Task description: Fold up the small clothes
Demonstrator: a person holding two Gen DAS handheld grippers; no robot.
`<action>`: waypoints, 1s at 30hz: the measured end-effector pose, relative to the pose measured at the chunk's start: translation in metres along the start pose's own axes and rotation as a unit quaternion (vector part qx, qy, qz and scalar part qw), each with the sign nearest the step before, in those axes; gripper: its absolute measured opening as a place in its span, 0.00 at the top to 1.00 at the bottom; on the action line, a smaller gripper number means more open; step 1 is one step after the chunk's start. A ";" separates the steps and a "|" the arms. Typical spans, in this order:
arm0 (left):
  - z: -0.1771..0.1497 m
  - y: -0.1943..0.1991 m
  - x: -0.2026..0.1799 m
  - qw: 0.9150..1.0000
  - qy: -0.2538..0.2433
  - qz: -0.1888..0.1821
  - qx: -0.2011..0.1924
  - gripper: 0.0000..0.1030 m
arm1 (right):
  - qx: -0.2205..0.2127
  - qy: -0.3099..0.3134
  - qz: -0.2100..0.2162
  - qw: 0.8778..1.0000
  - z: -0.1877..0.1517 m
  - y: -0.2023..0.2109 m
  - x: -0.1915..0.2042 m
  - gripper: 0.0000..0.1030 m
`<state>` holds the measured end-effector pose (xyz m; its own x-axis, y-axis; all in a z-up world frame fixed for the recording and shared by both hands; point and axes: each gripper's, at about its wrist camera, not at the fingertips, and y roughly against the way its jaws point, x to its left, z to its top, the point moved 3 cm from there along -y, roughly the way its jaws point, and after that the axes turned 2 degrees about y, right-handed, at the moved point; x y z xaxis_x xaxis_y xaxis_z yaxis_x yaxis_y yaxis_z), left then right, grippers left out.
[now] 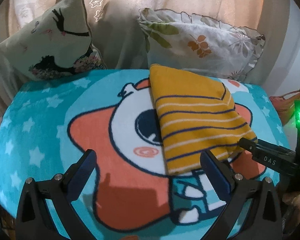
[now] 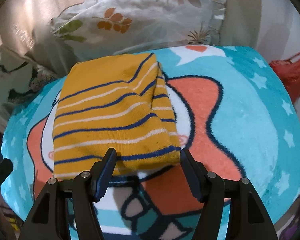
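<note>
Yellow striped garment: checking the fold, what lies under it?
The yellow striped garment lies on the cartoon blanket, covering part of its white and orange figure; anything else beneath is hidden.

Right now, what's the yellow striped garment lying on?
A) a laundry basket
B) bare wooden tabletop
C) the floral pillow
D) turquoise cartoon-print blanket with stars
D: the yellow striped garment lies folded on the turquoise cartoon-print blanket, with the floral pillow behind the blanket's far edge, not under the garment.
</note>
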<state>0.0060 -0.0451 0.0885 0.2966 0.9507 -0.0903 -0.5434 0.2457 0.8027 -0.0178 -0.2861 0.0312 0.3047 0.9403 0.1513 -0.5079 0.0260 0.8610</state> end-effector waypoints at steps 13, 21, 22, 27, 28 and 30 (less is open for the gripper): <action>-0.032 0.027 -0.066 1.000 0.018 0.017 -0.013 0.00 | -0.002 0.040 0.012 0.999 -0.012 0.025 -0.049 0.32; -0.039 0.042 -0.092 0.999 0.021 0.014 -0.032 0.00 | 0.004 0.052 0.021 0.998 -0.034 0.035 -0.066 0.32; -0.040 0.044 -0.095 0.999 0.020 0.015 -0.035 0.00 | 0.004 0.054 0.021 0.998 -0.037 0.036 -0.067 0.32; -0.044 0.052 -0.104 0.999 0.015 0.026 -0.044 0.00 | 0.005 0.056 0.029 0.998 -0.047 0.041 -0.069 0.31; -0.045 0.053 -0.105 0.999 0.015 0.027 -0.045 0.00 | 0.005 0.057 0.031 0.998 -0.048 0.041 -0.068 0.31; -0.046 0.057 -0.107 0.998 0.015 0.028 -0.049 0.00 | 0.003 0.064 0.034 0.997 -0.051 0.043 -0.066 0.31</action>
<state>-0.0926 -0.1245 0.1165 0.2406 0.9685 -0.0650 -0.6338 0.2075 0.7452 -0.1012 -0.3296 0.0338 0.1646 0.9754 0.1466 -0.5188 -0.0408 0.8539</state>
